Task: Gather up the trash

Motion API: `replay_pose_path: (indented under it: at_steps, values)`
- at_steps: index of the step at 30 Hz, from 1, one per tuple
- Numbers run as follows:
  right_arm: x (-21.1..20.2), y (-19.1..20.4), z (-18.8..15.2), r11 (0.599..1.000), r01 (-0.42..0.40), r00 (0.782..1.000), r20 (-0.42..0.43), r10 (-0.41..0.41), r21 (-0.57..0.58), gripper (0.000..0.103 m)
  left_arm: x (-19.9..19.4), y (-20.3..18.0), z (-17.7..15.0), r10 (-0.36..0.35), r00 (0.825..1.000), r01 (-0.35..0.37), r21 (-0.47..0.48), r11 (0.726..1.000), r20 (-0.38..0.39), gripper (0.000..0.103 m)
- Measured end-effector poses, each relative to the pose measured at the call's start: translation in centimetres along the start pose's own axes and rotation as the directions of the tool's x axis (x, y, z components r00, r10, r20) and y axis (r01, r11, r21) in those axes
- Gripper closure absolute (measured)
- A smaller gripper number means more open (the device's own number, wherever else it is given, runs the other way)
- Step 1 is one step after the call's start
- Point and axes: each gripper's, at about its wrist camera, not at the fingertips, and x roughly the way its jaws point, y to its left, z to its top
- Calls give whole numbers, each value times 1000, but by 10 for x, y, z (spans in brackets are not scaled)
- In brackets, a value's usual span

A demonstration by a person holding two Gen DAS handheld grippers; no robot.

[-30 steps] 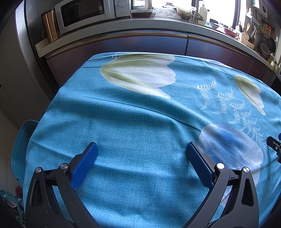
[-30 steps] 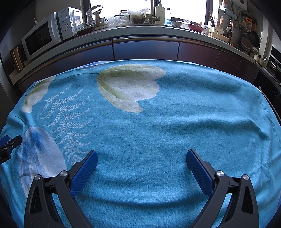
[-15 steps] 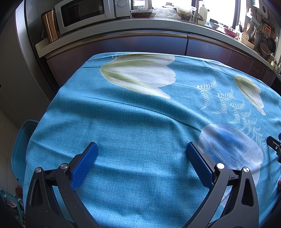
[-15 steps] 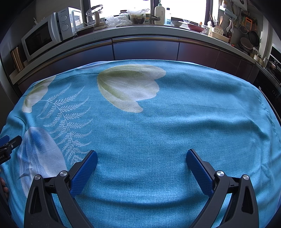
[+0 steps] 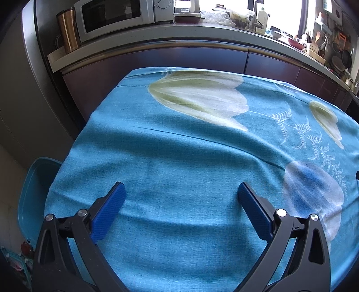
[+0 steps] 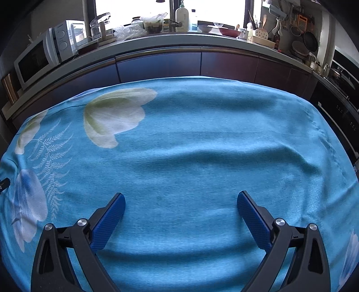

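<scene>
Over the near edge of the tabletop, left gripper point(image 5: 180, 195) and right gripper point(image 6: 180, 205) both hover low, jaws spread wide, holding nothing. Blue floral tablecloth point(image 6: 202, 146) shows no trash anywhere; a teal bin point(image 5: 33, 191) sits off the left edge. Judged: collecting either finished or not begun. Microwave point(image 5: 116, 18) on the far counter.

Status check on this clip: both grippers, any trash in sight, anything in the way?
Left gripper open, empty. Right gripper open, empty. No trash visible on the blue tablecloth. Nothing blocking either gripper.
</scene>
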Motion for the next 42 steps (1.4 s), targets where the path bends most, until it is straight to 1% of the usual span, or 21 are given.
replay_pose_path:
  at_steps: [1, 3, 4, 5, 8, 42]
  values:
    - [0, -7, 0, 1000, -1, 1000, 3, 1, 5, 6, 1, -1, 0, 5, 1000, -5, 1, 1000, -1, 4]
    - [2, -21, 1, 999, -30, 1000, 2, 30, 27, 6, 1, -3, 0, 14, 1000, -14, 7, 1000, -2, 4]
    - [2, -22, 1, 1000, -21, 1000, 1, 21, 22, 6, 1, -3, 0, 13, 1000, -13, 6, 1000, -2, 4]
    - [4, -23, 2, 1000, -6, 1000, -6, 6, 11, 6, 1, -3, 0, 13, 1000, -13, 7, 1000, -2, 4]
    - [4, -22, 1, 1000, -16, 1000, -6, 16, -1, 5, 1, -3, 0, 13, 1000, -13, 6, 1000, -2, 4]
    - [4, -23, 1, 1000, -18, 1000, -7, 18, 1, 5, 1, -3, 0, 14, 1000, -14, 6, 1000, -2, 4]
